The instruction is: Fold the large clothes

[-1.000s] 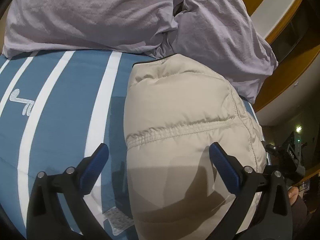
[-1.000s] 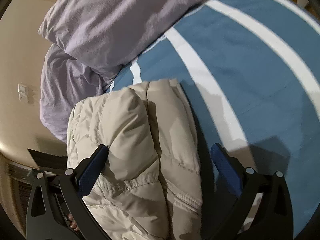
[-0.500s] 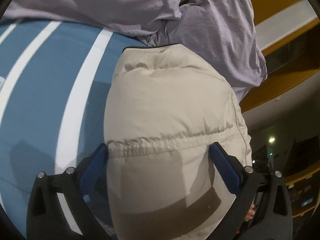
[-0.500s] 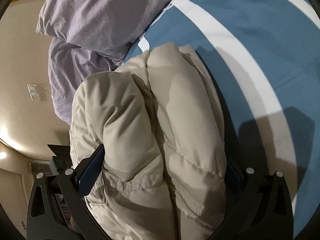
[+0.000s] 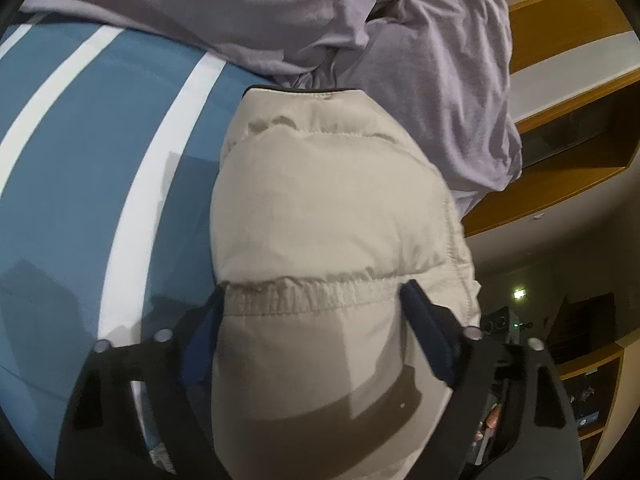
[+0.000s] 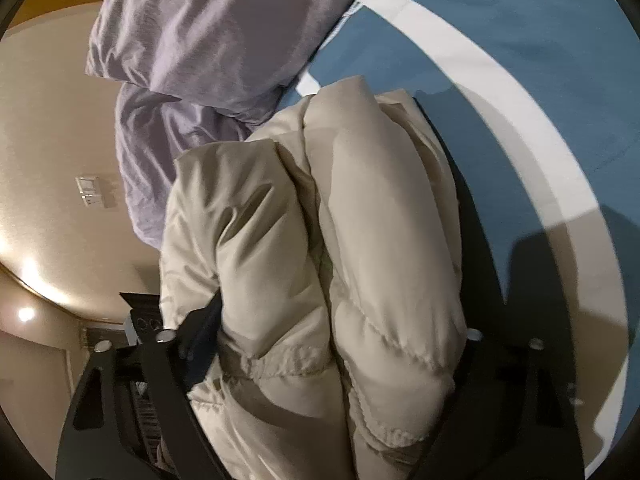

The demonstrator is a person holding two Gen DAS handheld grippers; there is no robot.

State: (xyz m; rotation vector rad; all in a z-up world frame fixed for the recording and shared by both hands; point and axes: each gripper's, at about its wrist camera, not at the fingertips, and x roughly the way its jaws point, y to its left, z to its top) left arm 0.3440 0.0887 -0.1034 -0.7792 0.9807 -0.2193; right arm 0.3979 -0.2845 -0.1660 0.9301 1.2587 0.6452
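The folded jacket [image 5: 332, 216] lies on the bed [image 5: 80, 168] beside the pillows [image 5: 304, 12]. Left tongs [image 5: 316, 312] and right tongs [image 6: 340, 344] each straddle one end, jaws closing onto the padding to compress the bundle.

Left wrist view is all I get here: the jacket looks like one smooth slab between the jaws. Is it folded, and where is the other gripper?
Observer: Folded. The right wrist view shows the jacket edge-on, as two puffy layers side by side.
Operator: And the right gripper?
Observer: The right gripper straddles both layers. Its jaws are closing, and the one pad in sight presses the jacket's side.
Operator: Anything past the pillows on that side?
Observer: A beige wall with a switch plate.
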